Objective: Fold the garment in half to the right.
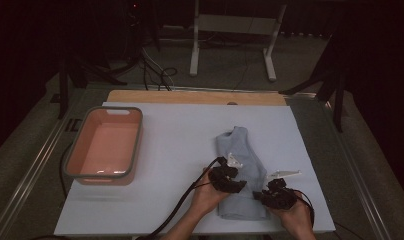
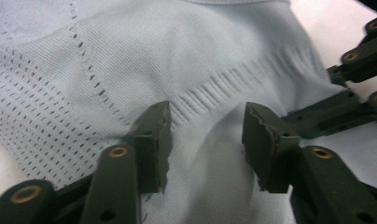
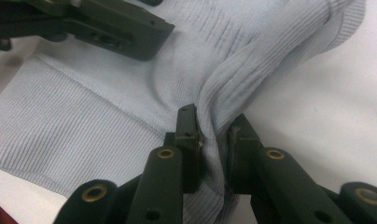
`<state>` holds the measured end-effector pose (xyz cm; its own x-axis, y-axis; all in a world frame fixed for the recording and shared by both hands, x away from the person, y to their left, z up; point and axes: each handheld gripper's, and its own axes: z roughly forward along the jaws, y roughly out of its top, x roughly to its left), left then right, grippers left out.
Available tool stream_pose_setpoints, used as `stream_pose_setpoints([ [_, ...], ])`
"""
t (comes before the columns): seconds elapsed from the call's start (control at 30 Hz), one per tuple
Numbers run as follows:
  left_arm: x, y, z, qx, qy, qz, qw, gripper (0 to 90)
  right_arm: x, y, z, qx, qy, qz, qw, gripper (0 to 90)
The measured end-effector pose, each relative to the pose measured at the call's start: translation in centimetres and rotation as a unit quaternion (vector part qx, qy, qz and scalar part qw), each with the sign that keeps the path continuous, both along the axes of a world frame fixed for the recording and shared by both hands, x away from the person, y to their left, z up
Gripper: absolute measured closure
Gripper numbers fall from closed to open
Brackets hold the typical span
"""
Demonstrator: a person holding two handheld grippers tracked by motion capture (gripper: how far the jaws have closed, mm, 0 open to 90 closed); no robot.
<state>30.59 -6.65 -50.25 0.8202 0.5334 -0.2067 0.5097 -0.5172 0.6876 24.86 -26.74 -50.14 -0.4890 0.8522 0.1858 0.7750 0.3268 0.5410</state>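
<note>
Dim workshop surroundings frame a table covered with a white sheet (image 1: 180,150); a pink basin with a grey rim (image 1: 106,145) stands at the left side, well apart from the work. A pale blue knitted garment (image 1: 240,165), folded into a narrow strip, lies on the sheet right of centre, its near end between the two hands.

Step in hand, as judged: folding the garment, with the grip being taken at its near end. The right gripper (image 3: 213,135) is clenched on a bunched ridge of ribbed fabric at the garment's right edge; the cloth is pinched between both pads and rises in a fold beyond them. The left gripper (image 2: 206,135) stands about half open, its jaws resting on the knit to either side of a raised wrinkle, the pads not pressing it.

Next move, as judged: the left jaws must close on that wrinkle before any lift. Both hands should then rise together, so the fold carries evenly and the thin knit does not slip out.
</note>
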Motion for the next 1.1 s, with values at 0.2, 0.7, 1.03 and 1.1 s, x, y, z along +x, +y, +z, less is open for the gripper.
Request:
stream_pose_setpoints([
  [0.2,0.5,0.9,0.6,-0.016,-0.005,0.009,0.9998,47.3,0.0,-0.1,0.0,0.001,-0.001,0.002,1.0,77.8],
  [0.7,3.6,5.2,2.1,-0.023,-0.017,0.101,0.9944,33.1,0.1,-0.1,0.0,0.001,-0.001,0.003,1.0,77.7],
  [1.03,4.7,5.6,1.5,-0.031,-0.005,0.116,0.9928,26.4,0.1,0.0,0.0,0.001,-0.001,0.005,1.0,77.6],
  [1.1,4.9,5.6,1.5,-0.031,-0.004,0.115,0.9929,24.8,0.1,-0.1,0.0,0.001,-0.001,0.006,1.0,77.5],
])
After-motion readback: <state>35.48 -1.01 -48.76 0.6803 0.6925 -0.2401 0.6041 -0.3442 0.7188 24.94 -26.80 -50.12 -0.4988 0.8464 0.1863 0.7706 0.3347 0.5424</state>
